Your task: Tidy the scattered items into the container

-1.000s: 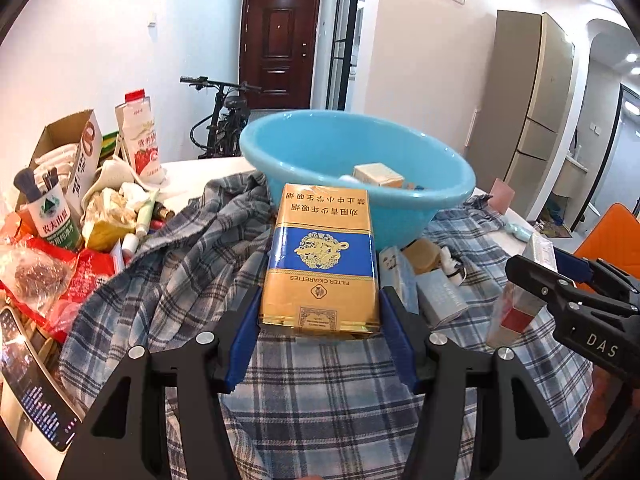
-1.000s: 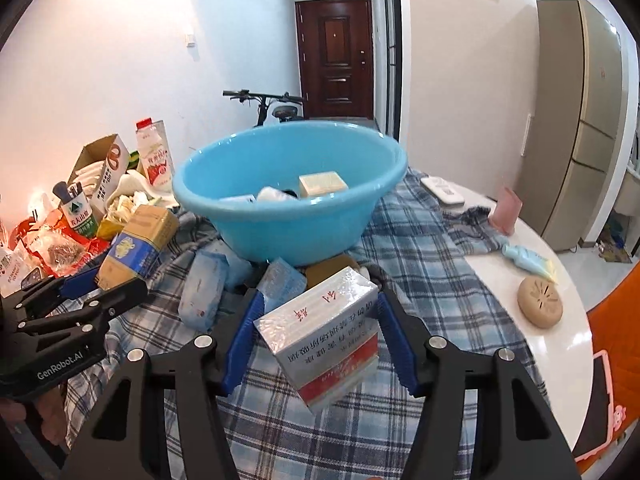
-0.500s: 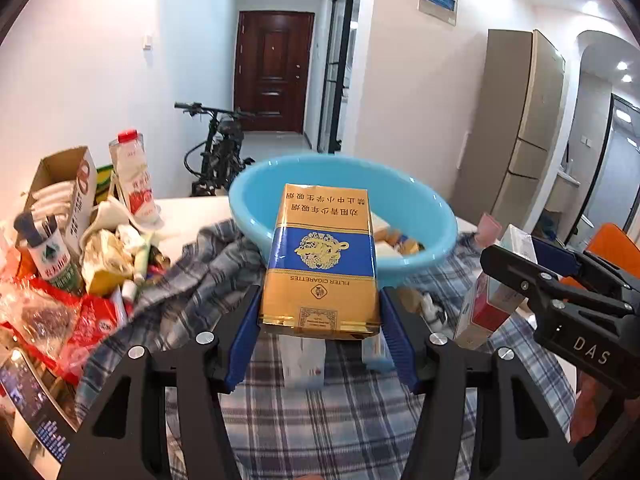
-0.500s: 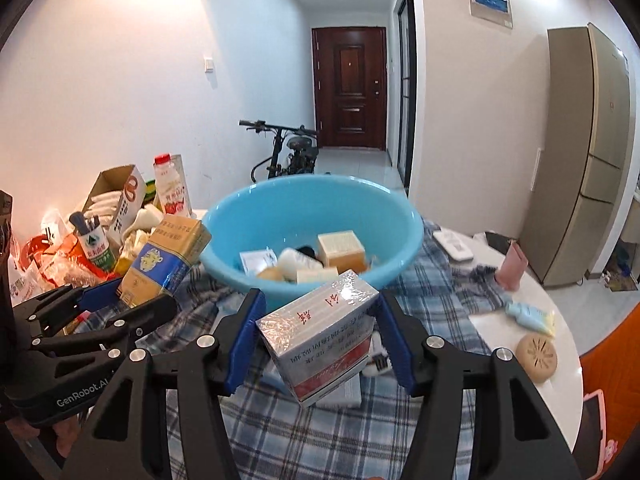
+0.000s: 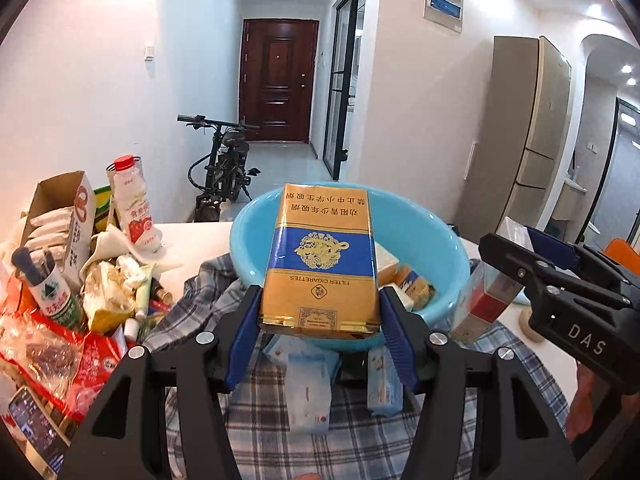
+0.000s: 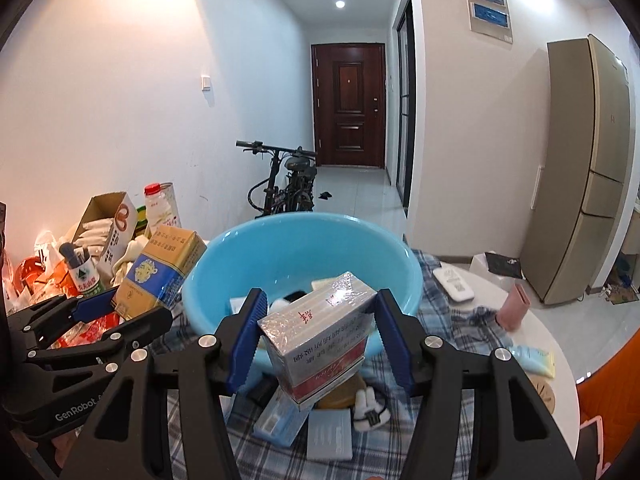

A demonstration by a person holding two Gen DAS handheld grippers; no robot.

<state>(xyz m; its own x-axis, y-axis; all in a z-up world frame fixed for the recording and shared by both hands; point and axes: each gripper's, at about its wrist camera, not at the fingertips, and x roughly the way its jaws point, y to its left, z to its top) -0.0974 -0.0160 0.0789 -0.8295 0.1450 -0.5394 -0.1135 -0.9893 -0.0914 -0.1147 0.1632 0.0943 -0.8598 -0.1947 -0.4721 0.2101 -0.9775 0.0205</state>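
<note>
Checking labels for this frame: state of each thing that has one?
left gripper: shut on gold-and-blue carton, lifted
right gripper: shut on red-and-white carton, lifted, tilted
blue basin: upright, partly filled
cardboard box: open
strawberry drink bottle: upright, capped
door: shut

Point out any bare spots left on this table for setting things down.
White tabletop is bare between the milk bottle and the blue basin. More lies right of the checked cloth, among the remote, pink object and tube. The basin's far half is open. Crowded: the packet pile at left and the cloth before the basin.
</note>
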